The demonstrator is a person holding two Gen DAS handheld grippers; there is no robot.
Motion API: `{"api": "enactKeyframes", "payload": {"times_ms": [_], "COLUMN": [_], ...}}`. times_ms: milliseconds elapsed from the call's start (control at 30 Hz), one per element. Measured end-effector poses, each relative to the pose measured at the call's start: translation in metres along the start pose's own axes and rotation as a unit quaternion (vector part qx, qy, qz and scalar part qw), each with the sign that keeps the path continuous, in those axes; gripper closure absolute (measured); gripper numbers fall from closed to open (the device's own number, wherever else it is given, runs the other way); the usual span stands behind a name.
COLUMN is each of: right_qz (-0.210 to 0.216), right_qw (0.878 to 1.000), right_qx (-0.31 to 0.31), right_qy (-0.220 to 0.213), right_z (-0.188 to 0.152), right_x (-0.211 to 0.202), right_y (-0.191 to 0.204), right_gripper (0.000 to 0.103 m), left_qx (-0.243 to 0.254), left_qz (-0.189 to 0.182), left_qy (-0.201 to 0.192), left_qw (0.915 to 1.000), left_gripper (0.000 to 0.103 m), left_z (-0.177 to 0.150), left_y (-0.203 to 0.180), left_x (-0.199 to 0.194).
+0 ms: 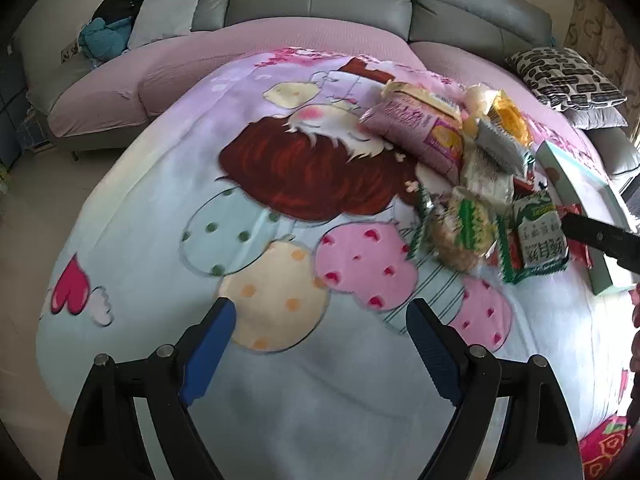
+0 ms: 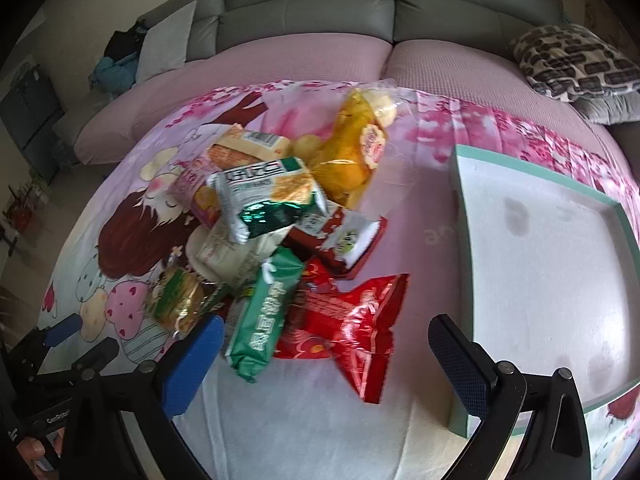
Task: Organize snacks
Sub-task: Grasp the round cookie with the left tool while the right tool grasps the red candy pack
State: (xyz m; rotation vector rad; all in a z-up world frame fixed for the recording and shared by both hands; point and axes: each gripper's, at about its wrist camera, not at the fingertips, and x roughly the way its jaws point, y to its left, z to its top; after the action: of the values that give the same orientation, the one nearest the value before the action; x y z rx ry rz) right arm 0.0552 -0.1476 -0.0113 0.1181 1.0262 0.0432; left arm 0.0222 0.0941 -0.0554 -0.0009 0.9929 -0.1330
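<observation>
Still before the first pick: right hand-held gripper (image 2: 324, 364) apart over red packet (image 2: 352, 320); left hand-held gripper (image 1: 320, 344) apart, empty. Next: clamp packet, carry toward tray (image 2: 472, 200) at three o'clock.

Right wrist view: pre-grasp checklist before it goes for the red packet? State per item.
1. Right gripper open, nothing between the pads: ok.
2. Red packet lies between and just ahead of the open fingers: ok.
3. Red packet free to lift: not ok, the green packet overlaps its left edge.
4. Tray has bare room to receive snacks: ok, nothing lies in it.
5. Left gripper out of the way: ok, it is open over bare blanket, left of the snack pile.
6. Pads low enough to close on the packet: cannot tell.
</observation>
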Motion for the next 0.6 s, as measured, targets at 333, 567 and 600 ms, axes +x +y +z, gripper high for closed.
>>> {"api": "enactKeyframes", "payload": {"times_ms": [333, 567, 600], "right_qz": [0.014, 0.019, 0.022], "right_qw": [1.000, 0.999, 0.999], "right_qx": [0.027, 0.034, 0.037], "right_qy": [0.000, -0.004, -0.004], "right_z": [-0.001, -0.003, -0.003], "right_x": [0.005, 0.005, 0.006], "right_y": [-0.015, -0.017, -0.017], "right_gripper": [0.000, 0.012, 0.014], "left_qx": [0.077, 0.077, 0.078], "left_qz": [-0.049, -0.066, -0.072], "left_qy": [0.002, 0.011, 0.010], "left_qw": [0.9958, 0.9948, 0.9943], "left_gripper": [0.015, 0.016, 0.018], "left_z": [0.030, 0.040, 0.041], "left_y": [-0.068, -0.083, -0.084], "left_x": [0.018, 0.022, 0.022]}}
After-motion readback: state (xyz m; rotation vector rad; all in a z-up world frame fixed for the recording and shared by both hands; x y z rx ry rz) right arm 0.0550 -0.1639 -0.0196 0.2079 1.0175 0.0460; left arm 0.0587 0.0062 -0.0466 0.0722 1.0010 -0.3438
